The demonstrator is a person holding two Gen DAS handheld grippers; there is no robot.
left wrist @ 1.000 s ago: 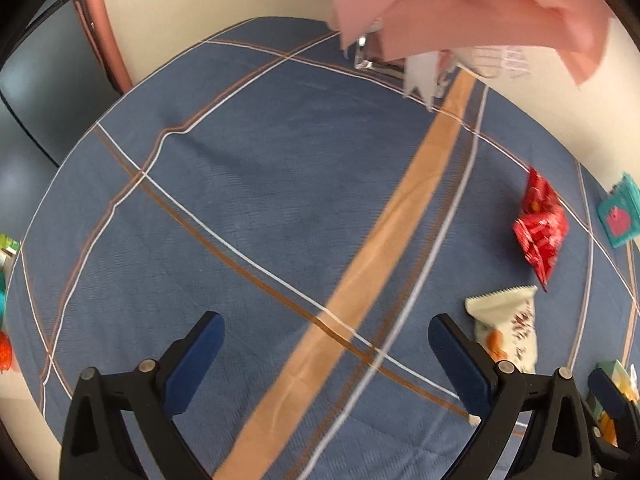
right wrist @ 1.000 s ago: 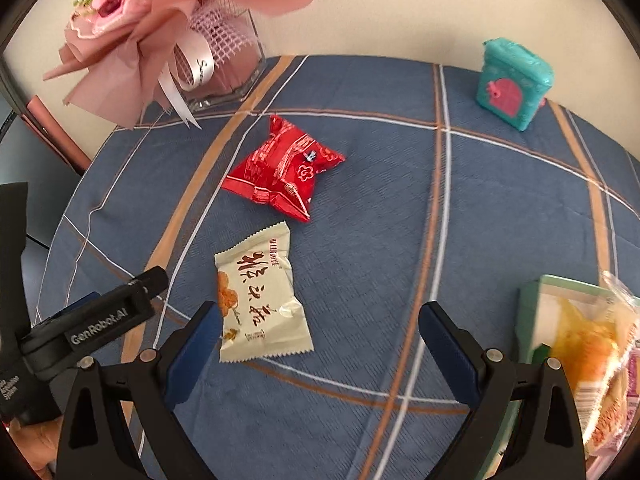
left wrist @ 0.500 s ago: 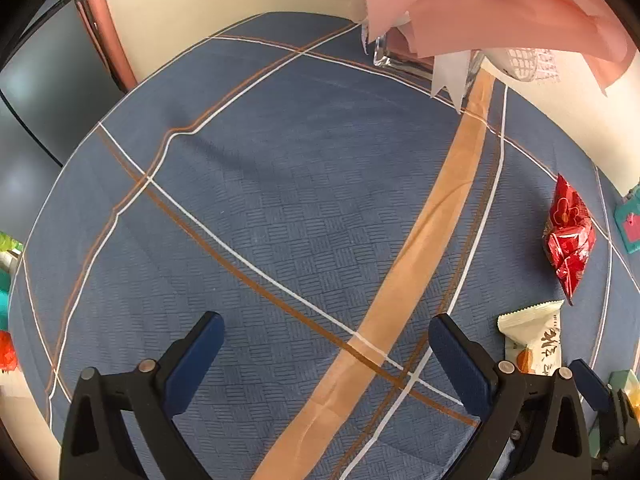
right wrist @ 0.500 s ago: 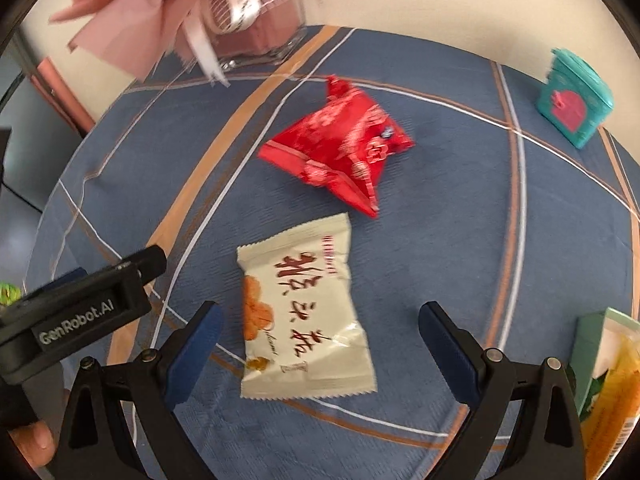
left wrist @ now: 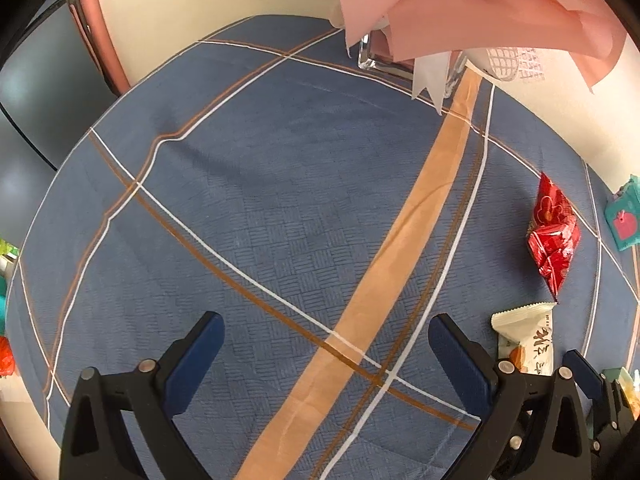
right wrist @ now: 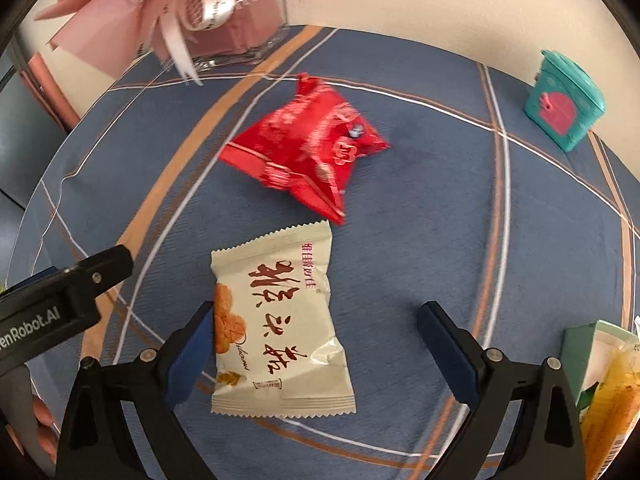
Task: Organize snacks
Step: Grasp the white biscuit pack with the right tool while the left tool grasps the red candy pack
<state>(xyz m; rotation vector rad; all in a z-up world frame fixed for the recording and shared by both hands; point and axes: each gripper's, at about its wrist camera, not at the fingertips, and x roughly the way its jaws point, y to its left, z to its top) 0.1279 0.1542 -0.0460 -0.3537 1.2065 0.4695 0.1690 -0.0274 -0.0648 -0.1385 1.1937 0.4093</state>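
The right hand-held gripper [right wrist: 316, 344] hangs spread wide over the white packet [right wrist: 278, 330], which lies flat on the surface [right wrist: 440, 240] with the red packet [right wrist: 308, 148] just beyond. The left hand-held gripper [left wrist: 326, 354] is released over bare cloth.

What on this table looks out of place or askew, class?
Two snacks lie loose on the blue tablecloth: a cream snack packet and a crumpled red snack packet, both lying at angles. The other snacks sit in the green box at the right edge. Nothing looks spilled or torn.

"enRobot.AI" on the left gripper [right wrist: 68, 300]; red Chinese characters on the cream packet [right wrist: 280, 320]
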